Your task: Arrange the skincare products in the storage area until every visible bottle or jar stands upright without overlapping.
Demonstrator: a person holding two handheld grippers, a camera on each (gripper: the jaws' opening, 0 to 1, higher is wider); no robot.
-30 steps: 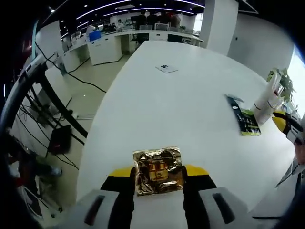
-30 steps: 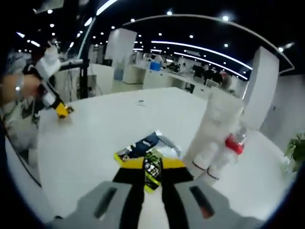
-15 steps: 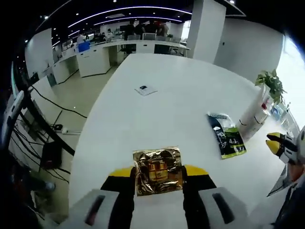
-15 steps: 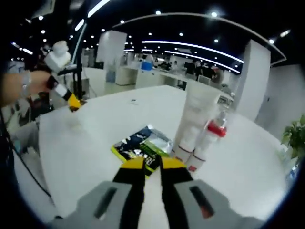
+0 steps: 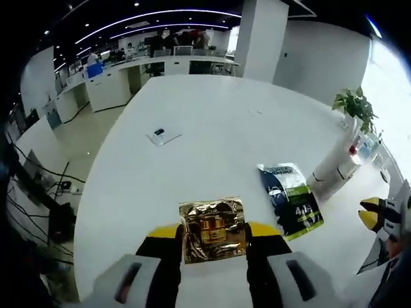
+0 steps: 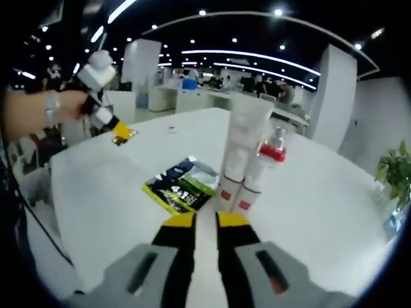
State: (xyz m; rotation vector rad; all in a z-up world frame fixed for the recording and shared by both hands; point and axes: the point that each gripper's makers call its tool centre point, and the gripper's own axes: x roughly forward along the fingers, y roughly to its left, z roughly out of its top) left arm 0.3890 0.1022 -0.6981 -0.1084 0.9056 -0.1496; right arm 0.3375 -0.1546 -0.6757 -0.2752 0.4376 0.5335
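Note:
My left gripper [image 5: 214, 230] is shut on a gold foil sachet [image 5: 212, 229], held above the near part of the white table [image 5: 205, 128]. It also appears at the left of the right gripper view as the left gripper [image 6: 122, 133], held by a hand. A green and black sachet [image 6: 182, 185] lies flat on the table beside a tall white tube [image 6: 239, 144] and a red-capped bottle [image 6: 262, 168], both upright. That sachet [image 5: 291, 200] lies ahead and right of the gold one. My right gripper [image 6: 205, 221] hangs short of the sachet, jaws close together with nothing between them.
A small white card [image 5: 158, 135] lies farther out on the table. A potted plant [image 5: 352, 102] stands past the table's right end. The right gripper's yellow tips [image 5: 370, 214] enter at the right. Office desks and people are in the background.
The right gripper has drawn back from the green sachet, which stays flat on the table. The left gripper, still holding the gold sachet, has come nearer the tube and bottle.

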